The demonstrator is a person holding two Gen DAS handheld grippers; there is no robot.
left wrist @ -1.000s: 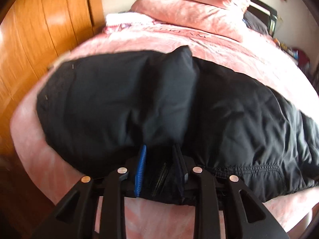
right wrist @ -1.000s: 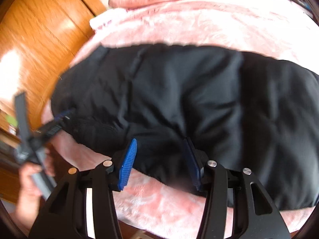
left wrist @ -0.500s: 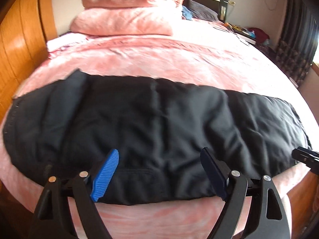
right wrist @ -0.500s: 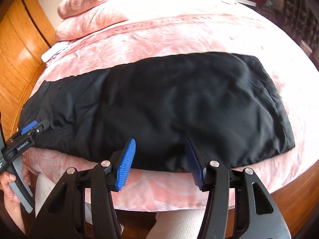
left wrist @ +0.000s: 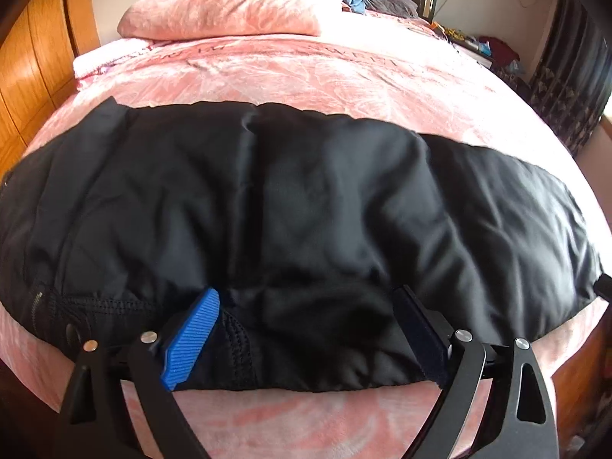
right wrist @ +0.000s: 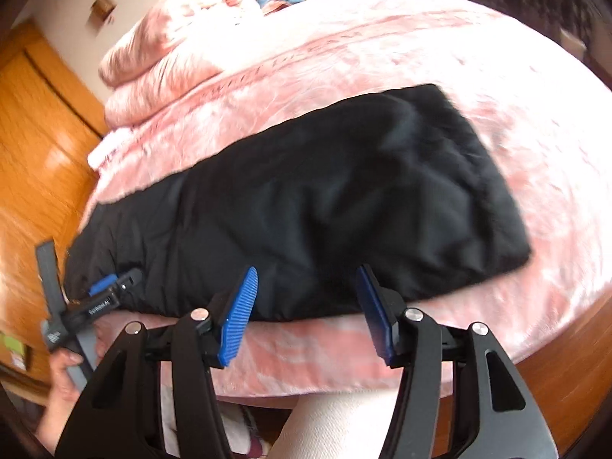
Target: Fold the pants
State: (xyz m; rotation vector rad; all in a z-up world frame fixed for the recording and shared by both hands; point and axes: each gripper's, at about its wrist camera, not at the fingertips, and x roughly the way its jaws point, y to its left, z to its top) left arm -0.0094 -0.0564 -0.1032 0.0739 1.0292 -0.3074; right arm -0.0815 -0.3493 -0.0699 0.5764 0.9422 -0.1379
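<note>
Across the near side of the pink bedspread the black pants lie flat in a long folded band, their near edge running close along the mattress edge. Left gripper hangs spread wide, empty, its blue pads over the near hem by the stitched waistband end. Right gripper is likewise released, poised just off the bed edge before the pants. Beyond the far edge lies open bedspread up to the stacked pink pillows; a wooden wardrobe stands left.
</note>
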